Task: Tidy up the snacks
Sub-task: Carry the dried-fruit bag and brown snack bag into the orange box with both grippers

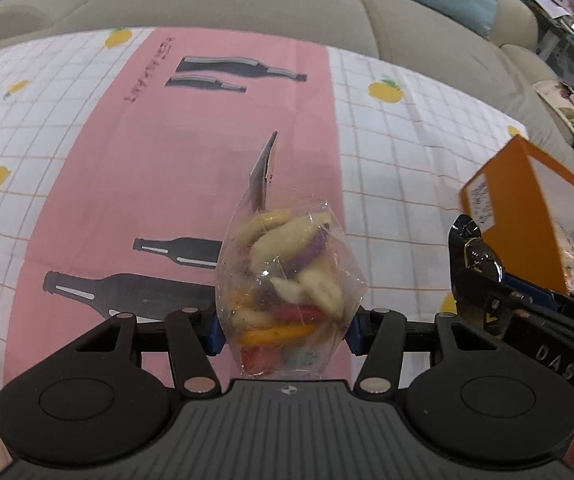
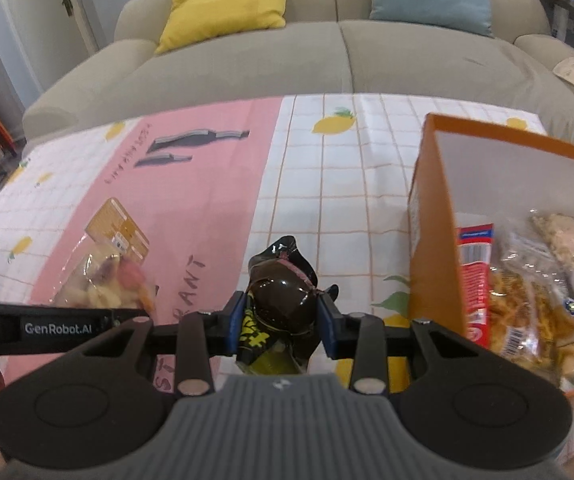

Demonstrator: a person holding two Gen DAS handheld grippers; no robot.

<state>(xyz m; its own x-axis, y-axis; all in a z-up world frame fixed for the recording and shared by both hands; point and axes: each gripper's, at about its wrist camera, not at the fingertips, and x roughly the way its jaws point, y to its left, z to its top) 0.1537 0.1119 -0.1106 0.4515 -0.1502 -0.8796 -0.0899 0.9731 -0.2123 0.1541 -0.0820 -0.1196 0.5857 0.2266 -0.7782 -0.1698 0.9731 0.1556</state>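
My left fingers (image 1: 283,330): clamp clear crinkly snack bag (image 1: 289,280), light, crushable | right fingers (image 2: 281,326): pinch glossy dark-brown wrapped sweet (image 2: 283,304), slippery.

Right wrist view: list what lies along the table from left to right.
clear bag of mixed snacks → dark glossy snack packet clamped in the right gripper → orange box → red-edged packet inside it → clear bags of crunchy snacks

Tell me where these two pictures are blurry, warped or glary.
Left wrist view: fisheye bends the checked pink tablecloth; orange cardboard box smeared. Right wrist view: clear bag of mixed chips blurred; glare on the glossy black snack packet.
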